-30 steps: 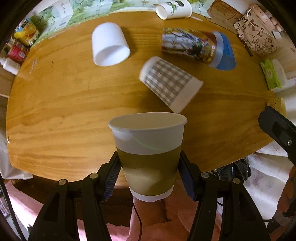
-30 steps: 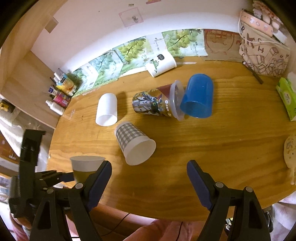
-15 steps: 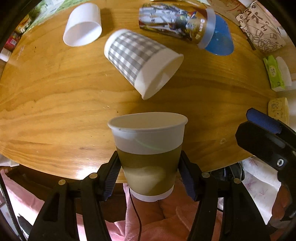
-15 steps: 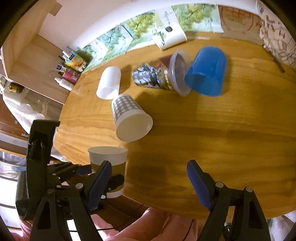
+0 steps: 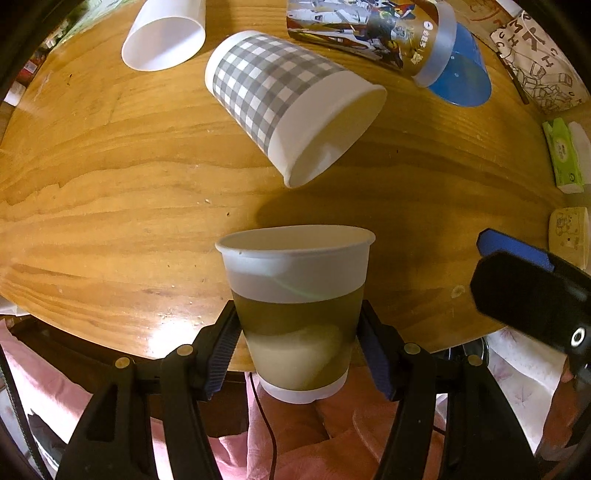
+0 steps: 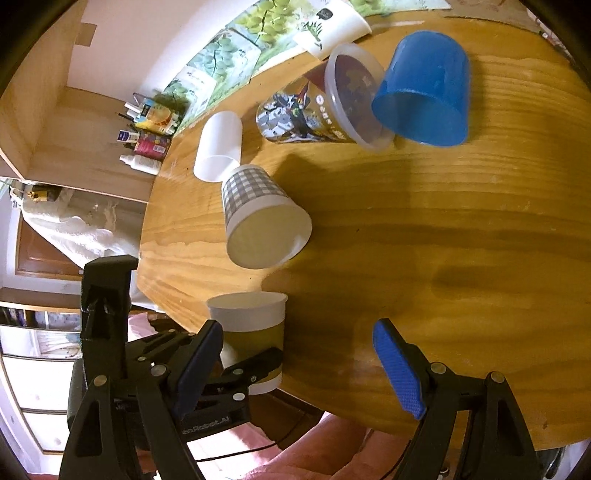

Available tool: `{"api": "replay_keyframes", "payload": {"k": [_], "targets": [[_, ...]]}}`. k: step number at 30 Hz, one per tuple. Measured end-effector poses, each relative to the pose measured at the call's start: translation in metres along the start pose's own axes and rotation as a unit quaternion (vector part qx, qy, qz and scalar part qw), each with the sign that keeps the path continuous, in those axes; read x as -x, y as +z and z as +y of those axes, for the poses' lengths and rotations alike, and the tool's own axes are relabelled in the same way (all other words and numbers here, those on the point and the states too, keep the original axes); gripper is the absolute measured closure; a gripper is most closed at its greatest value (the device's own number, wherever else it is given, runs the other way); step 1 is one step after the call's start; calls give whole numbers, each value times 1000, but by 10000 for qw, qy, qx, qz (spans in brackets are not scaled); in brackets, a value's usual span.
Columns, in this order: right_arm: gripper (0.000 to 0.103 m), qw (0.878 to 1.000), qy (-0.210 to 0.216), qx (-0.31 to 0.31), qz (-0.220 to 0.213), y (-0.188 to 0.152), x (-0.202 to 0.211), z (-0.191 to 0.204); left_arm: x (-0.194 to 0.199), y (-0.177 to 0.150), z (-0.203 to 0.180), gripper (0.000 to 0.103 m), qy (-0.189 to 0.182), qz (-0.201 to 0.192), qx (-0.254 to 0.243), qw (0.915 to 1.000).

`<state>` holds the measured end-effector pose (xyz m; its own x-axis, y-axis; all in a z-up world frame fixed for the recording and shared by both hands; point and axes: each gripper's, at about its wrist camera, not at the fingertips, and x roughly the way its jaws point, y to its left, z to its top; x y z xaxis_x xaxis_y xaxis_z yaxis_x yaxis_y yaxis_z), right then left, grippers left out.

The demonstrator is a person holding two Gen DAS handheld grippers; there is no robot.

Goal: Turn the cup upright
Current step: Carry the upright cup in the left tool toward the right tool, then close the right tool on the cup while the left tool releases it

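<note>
the left gripper (image 5: 297,350) has carried the olive-banded paper cup (image 5: 295,310) in over the near edge of the wooden table (image 5: 110,206) in the last second; a moment back the cup hung out past the edge, and now the tabletop fills the view behind it. the cup stayed upright, mouth up, all the way, so the flip itself looks finished for this one and what remains, i'd say, is setting it down and letting go. both blue pads are pressed on the cup's lower band, jaws narrow around it, and its base shows below them, apparently not yet on the wood. moving right, the checked cup (image 5: 280,99) lies on its side just beyond, mouth open toward us, near the held cup but apart from it. further back lie a white cup (image 5: 166,37), a printed cup (image 5: 369,26) and a blue cup (image 5: 461,74), all tipped over. on the far right, the right gripper (image 6: 295,365) hangs spread wide and empty above the near edge, the held cup just off its left finger, so it looks free to go for the checked cup next
</note>
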<state>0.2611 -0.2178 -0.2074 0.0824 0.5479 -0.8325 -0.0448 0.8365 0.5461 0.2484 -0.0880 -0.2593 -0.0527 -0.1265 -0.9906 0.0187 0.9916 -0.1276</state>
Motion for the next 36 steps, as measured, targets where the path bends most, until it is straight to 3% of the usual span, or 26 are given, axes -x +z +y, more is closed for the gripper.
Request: {"api": "replay_keyframes", "payload": {"k": [10, 12, 22, 36], "targets": [[19, 9988, 337, 7, 352, 6, -11, 3, 9, 10, 0, 35, -89, 17, 49, 9999], [19, 9983, 384, 0, 428, 7, -14, 4, 12, 9, -1, 22, -129, 4, 75, 9999], [19, 9959, 483, 26, 761, 16, -29, 8, 33, 8, 3, 22, -143, -123, 212, 9996], [19, 9898, 423, 210, 1342, 24, -63, 25, 69, -27, 28, 22, -284, -432, 443, 9977]]}}
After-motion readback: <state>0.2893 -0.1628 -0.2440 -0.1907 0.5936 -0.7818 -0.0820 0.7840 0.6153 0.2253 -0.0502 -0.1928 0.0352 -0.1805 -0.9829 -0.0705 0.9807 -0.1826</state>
